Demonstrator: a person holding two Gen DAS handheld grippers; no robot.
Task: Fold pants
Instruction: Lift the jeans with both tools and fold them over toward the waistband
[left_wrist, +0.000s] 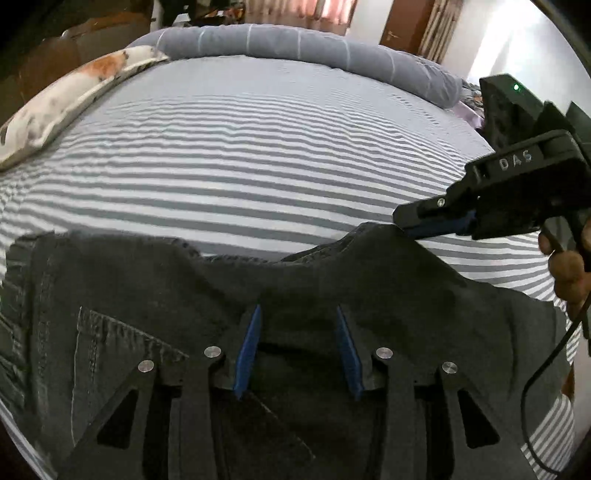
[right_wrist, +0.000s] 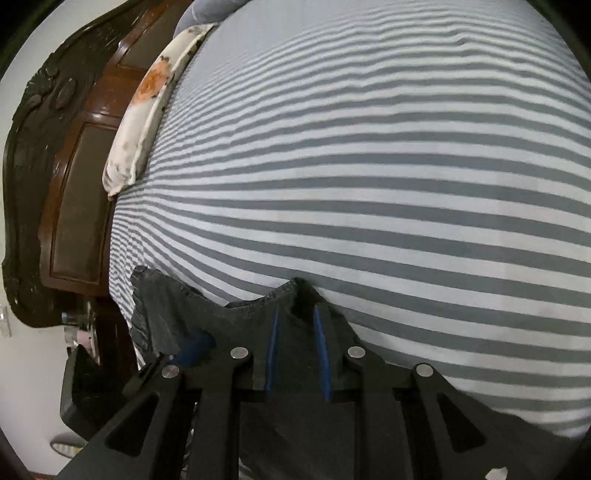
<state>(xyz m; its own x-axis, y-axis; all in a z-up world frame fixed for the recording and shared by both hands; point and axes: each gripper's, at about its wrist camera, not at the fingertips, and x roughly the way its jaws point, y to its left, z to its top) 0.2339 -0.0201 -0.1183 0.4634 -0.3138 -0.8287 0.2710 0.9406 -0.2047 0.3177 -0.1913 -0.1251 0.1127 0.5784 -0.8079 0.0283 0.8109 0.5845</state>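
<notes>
Dark grey denim pants (left_wrist: 155, 295) lie across the near part of a grey-and-white striped bed (left_wrist: 258, 155). In the left wrist view my left gripper (left_wrist: 298, 310) hangs over the pants. Its blue pads (left_wrist: 253, 339) stand apart with slack denim between them, and their inner faces are bare. To the right, my right gripper (left_wrist: 400, 221) is clamped on a raised edge of the pants, with a person's hand (left_wrist: 565, 269) on its handle. In the right wrist view the right gripper (right_wrist: 295, 312) has its pads close together on a peaked fold of the pants (right_wrist: 207, 314).
A floral pillow (left_wrist: 74, 96) lies along the left side of the bed, beside a dark wooden headboard (right_wrist: 70, 184). A rolled grey quilt (left_wrist: 295, 44) spans the far end. A black cable (left_wrist: 535, 406) hangs below the right gripper. Striped sheet (right_wrist: 369, 166) stretches beyond the pants.
</notes>
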